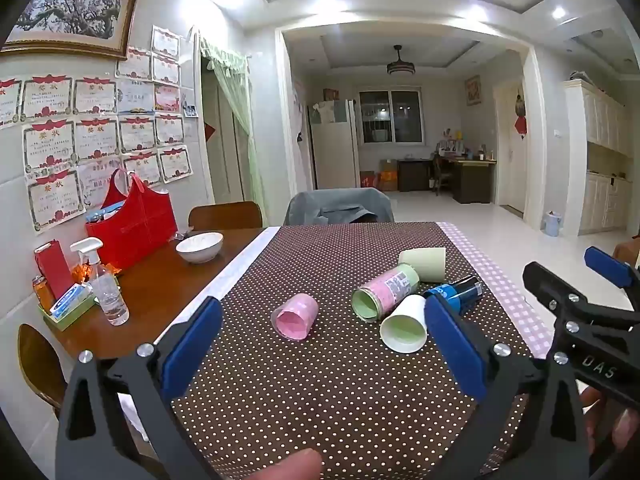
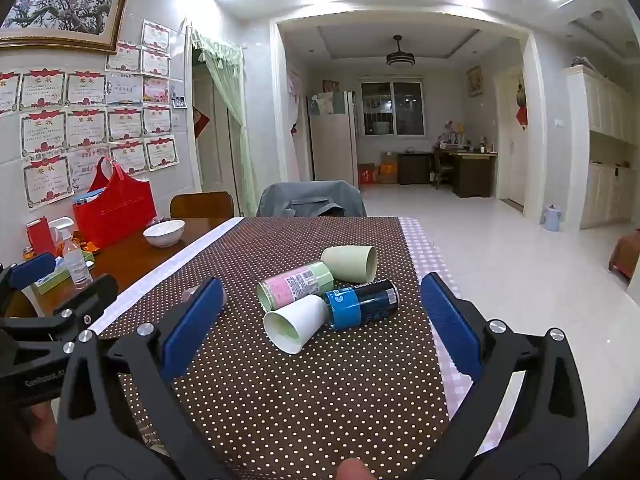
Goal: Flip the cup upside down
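Several cups lie on their sides on the brown dotted tablecloth (image 1: 320, 380). A pink cup (image 1: 295, 317) lies alone at the left. A white cup (image 1: 404, 329) (image 2: 296, 323), a pink-and-green labelled cup (image 1: 385, 292) (image 2: 294, 285), a pale green cup (image 1: 425, 264) (image 2: 351, 263) and a blue-black cup (image 1: 456, 292) (image 2: 362, 303) lie clustered together. My left gripper (image 1: 322, 348) is open and empty, short of the pink cup. My right gripper (image 2: 320, 328) is open and empty, with the white cup lying between its fingers' lines.
A white bowl (image 1: 199, 246), a red bag (image 1: 134, 222), a spray bottle (image 1: 105, 286) and small boxes stand on the wooden table at the left. A chair with a grey cover (image 1: 340, 206) is at the table's far end. The table's right edge has a pink checked cloth (image 1: 508, 292).
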